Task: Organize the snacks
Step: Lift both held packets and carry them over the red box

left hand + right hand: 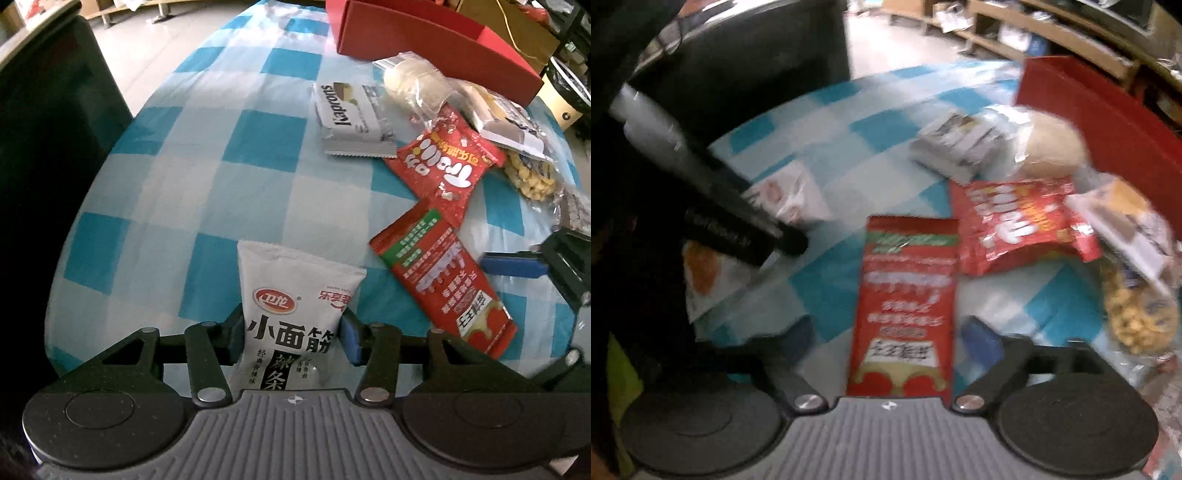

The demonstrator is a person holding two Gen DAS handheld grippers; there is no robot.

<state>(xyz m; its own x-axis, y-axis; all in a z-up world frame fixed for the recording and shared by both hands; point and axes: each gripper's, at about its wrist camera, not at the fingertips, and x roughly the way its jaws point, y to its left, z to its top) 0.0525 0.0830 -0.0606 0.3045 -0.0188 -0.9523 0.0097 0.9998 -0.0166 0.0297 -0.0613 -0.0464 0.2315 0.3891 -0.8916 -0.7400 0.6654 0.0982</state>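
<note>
Nearest in the left wrist view, the left tongs (291,334) are clamped on a white spicy-gluten-strip packet (295,295), their blue pads pressing both of its sides while its upper end stands clear above the blue-and-white checked cloth (207,177) that covers the bench.

The right tongs (886,339) stand wide, one finger on each side of a long red snack packet (905,306) that lies flat on the cloth; the right wrist view is blurred, so I cannot tell whether the pads touch it. In the left wrist view the same packet lies to the right of the white one, with a blue pad (511,264) of the right tongs just beside it.

Beyond it a red Trolli packet (445,162) overlaps its far end. A bag of yellow puffed pieces (532,177) sits to the right. Farther on lie a grey-white Napoleon wafer packet (351,118) and a clear bag with a pale round bun (410,81), touching each other. A red open box (436,44) stands at the far edge, just behind the bun bag. A dark chair back (55,110) rises to the left of the bench.
</note>
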